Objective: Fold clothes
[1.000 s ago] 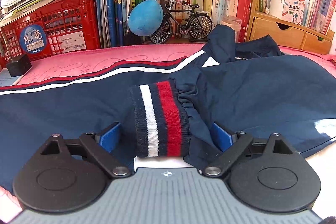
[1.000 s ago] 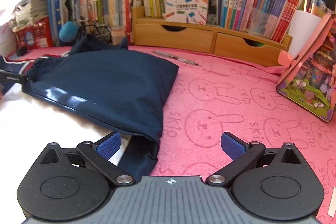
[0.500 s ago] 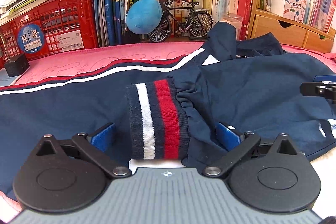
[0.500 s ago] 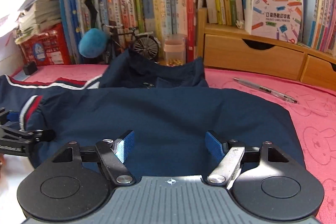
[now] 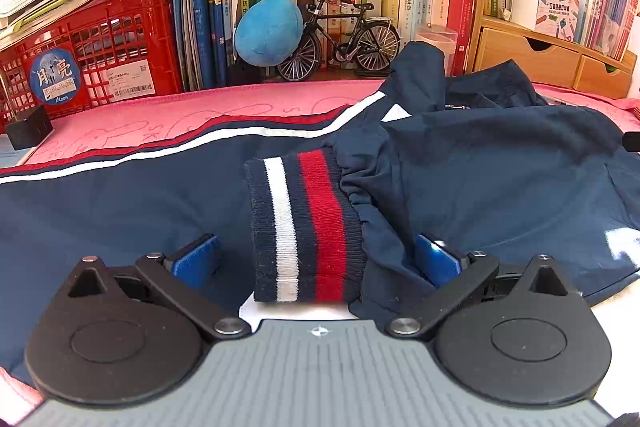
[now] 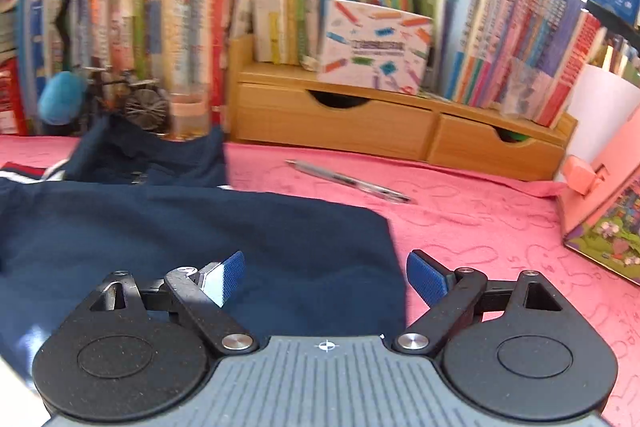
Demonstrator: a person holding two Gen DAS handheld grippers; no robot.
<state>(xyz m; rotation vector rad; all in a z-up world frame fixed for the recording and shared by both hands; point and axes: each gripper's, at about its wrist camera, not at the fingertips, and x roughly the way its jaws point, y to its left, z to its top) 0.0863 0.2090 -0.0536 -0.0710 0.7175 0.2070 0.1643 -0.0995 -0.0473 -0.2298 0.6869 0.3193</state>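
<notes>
Across the pink mat (image 6: pixel 480 227): navy jacket (image 5: pixel 500 179), soft, light, slippery-looking. Left gripper (image 5: pixel 316 259) gaping around ribbed cuff (image 5: pixel 304 227), grippiest hold. Right gripper (image 6: pixel 326 277) apart over the hem corner.

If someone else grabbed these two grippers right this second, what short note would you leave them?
Left gripper: open, its fingers either side of the striped cuff, not closed on it.
Right gripper: open, over the right edge of the navy jacket.
The jacket lies spread on the pink mat, its sleeve laid across the body.
Done: it seems one sleeve is folded in.
Left: the remaining folds; mind the pen.
</notes>
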